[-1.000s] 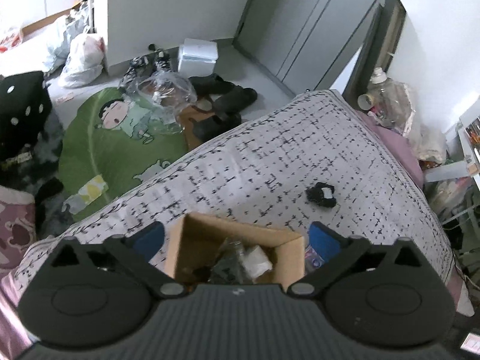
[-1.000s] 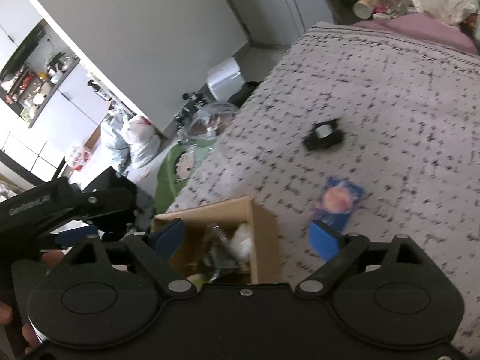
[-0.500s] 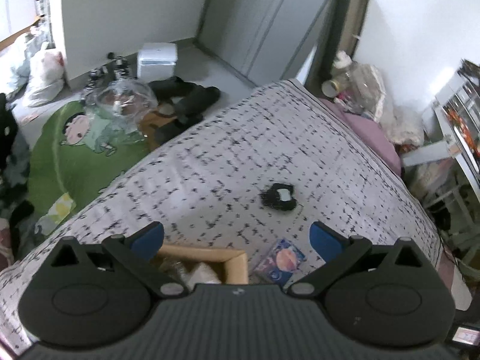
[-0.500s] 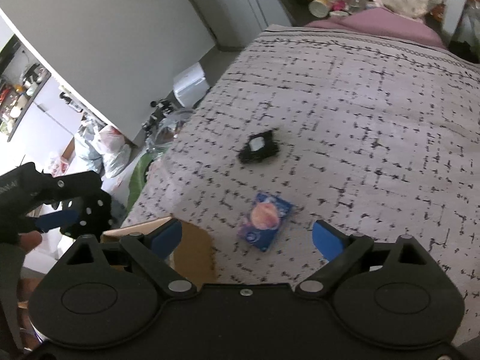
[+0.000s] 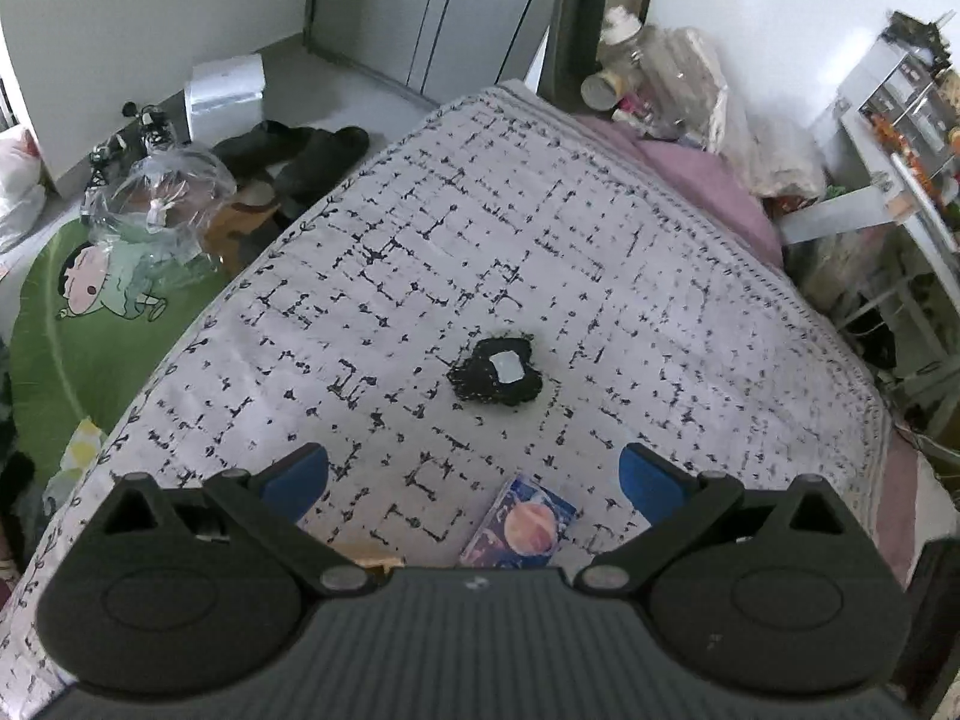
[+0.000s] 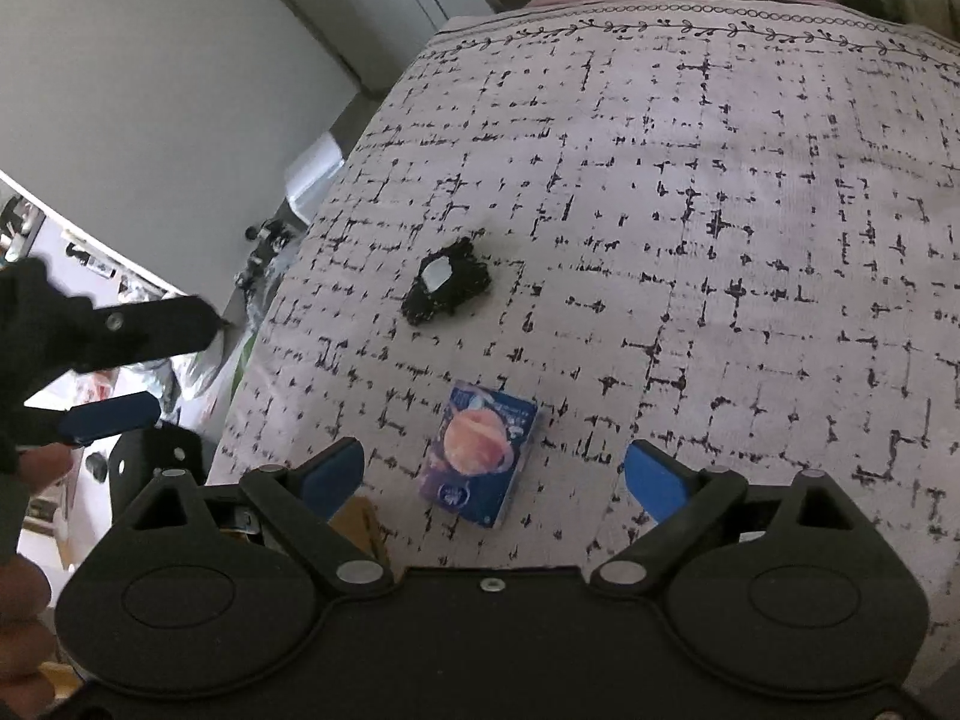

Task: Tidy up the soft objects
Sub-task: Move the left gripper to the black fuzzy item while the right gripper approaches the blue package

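Observation:
A small black fabric item with a white tag (image 5: 497, 373) (image 6: 445, 288) lies mid-bed on the patterned bedspread (image 5: 480, 240) (image 6: 720, 210). Nearer me lies a blue soft pack with an orange planet print (image 5: 521, 531) (image 6: 480, 456). My left gripper (image 5: 474, 477) hovers open over the pack, nothing between its fingers. My right gripper (image 6: 493, 471) is open too, with the pack between and just ahead of its blue pads. Only a corner of the cardboard box (image 5: 372, 558) (image 6: 360, 519) shows at the lower left. The left gripper (image 6: 111, 417) appears at the left of the right wrist view.
Left of the bed, on the floor, are a green cartoon mat (image 5: 90, 312), a clear plastic bag (image 5: 162, 192), dark shoes (image 5: 306, 156) and a white box (image 5: 225, 87). A cluttered pile (image 5: 678, 84) and pink bedding (image 5: 690, 174) sit at the bed's far end; shelves (image 5: 900, 138) stand at right.
Both grippers have swung right, away from the cardboard box, which has slid almost out of view. The blue pack and the black item now sit in front of both, closer than before.

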Tool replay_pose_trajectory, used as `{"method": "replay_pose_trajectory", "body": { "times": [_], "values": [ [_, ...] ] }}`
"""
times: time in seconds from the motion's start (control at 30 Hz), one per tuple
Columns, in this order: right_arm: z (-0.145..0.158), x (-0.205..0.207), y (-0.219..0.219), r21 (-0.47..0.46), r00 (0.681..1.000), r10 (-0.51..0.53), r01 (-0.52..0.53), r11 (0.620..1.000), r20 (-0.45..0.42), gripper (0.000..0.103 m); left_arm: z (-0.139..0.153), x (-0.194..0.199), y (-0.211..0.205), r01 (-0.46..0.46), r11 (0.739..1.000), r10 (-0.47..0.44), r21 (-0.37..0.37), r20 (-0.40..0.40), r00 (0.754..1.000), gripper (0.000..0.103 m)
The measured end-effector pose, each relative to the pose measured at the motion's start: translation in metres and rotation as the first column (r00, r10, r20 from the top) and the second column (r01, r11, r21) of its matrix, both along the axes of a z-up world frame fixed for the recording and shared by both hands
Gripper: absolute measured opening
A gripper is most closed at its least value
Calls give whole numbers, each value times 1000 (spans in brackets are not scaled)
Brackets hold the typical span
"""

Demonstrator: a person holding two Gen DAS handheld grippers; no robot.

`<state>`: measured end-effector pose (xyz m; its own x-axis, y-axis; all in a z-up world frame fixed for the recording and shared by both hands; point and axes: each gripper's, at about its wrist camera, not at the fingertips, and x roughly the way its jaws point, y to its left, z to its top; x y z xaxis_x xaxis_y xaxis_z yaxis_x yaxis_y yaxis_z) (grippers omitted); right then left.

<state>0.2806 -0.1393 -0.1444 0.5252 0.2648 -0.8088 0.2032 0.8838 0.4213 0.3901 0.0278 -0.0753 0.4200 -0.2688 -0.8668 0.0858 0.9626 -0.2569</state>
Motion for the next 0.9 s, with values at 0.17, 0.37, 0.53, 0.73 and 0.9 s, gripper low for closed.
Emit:
{"method": "replay_pose_trajectory", "body": {
  "times": [0.17, 0.37, 0.53, 0.73, 0.9],
  "values": [
    [-17, 3, 4, 4, 1000, -26, 26, 1000, -12, 94, -22, 21, -15, 32, 999, -31, 29, -26, 999, 102],
    [-32, 12, 15, -15, 997, -72, 71, 997, -33, 83, -46, 44, -27, 50, 997, -48, 53, -52, 998, 102],
    [-44, 24, 23, -20, 991, -117, 116, 993, -68, 78, -63, 55, -34, 81, 996, -78, 44, -76, 994, 99],
    [-57, 35, 37, -67, 988, -117, 111, 992, -98, 78, -79, 70, -39, 84, 995, -80, 45, -87, 993, 94],
    [-56, 43, 50, -161, 990, -113, 98, 982, -83, 49, -91, 78, -47, 124, 990, -116, 64, -107, 987, 76]
  ]
}}
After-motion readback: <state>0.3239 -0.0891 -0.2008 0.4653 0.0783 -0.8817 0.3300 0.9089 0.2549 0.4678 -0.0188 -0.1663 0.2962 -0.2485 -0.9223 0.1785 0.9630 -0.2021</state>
